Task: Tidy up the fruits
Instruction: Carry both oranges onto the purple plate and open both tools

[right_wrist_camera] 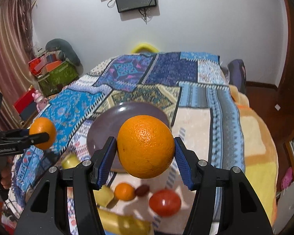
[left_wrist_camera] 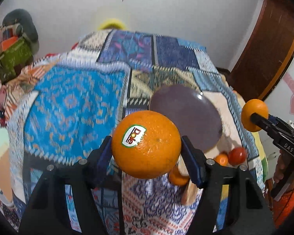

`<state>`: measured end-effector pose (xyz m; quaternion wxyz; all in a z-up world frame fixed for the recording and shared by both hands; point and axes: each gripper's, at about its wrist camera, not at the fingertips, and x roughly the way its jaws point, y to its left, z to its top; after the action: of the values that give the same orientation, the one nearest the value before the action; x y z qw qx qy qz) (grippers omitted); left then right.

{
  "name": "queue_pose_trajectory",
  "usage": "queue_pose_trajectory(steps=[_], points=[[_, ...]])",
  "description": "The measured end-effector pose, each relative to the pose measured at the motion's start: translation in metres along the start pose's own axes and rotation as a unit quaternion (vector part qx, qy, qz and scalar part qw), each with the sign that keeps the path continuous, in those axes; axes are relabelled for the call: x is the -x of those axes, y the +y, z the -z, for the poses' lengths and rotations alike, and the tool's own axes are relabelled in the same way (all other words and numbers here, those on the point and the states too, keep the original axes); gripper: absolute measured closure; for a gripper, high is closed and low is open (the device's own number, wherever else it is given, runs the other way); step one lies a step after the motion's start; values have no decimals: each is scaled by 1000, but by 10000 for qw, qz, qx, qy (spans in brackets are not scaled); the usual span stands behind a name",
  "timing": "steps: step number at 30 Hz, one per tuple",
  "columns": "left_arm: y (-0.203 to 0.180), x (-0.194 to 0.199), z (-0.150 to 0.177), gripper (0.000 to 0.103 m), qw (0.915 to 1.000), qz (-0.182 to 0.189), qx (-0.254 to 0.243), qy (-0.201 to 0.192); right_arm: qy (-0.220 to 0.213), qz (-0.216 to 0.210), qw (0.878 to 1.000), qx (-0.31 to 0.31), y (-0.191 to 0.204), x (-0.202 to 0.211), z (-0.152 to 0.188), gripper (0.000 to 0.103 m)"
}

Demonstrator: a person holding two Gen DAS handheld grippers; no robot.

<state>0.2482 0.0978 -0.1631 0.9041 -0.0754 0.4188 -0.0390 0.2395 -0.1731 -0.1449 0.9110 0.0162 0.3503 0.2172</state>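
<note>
On patchwork blanket (right_wrist_camera: 72, 109): bare purple plate (right_wrist_camera: 100, 129)

the purple plate (right_wrist_camera: 100, 125) lies bare on the patchwork blanket (right_wrist_camera: 194, 98) of the bed, open from above. just in front of it the way is crowded: a tomato (right_wrist_camera: 165, 202), a small orange (right_wrist_camera: 124, 191), a dark date (right_wrist_camera: 141, 190) and yellow fruits (right_wrist_camera: 105, 195). the far half of the blanket is free. both jaws are filled by oranges.
</note>
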Motion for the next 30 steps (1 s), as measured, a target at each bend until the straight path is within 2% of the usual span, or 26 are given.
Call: queue_pose_trajectory(steps=[8, 13, 23, 30], points=[[-20, -11, -30, 35, 9994, 28, -265, -240, -236, 102, 9995, 210, 2, -16, -28, 47], [-30, -28, -42, 35, 9990, 69, -369, -234, -231, 155, 9990, 345, 4, -32, -36, 47], [-39, -76, -61, 35, 9990, 150, -426, -10, 30, 190, 9985, 506, 1, -76, -46, 47], [-41, -110, -66, 35, 9984, 74, -507, 234, 377, 216, 9974, 570, -4, -108, -46, 47]])
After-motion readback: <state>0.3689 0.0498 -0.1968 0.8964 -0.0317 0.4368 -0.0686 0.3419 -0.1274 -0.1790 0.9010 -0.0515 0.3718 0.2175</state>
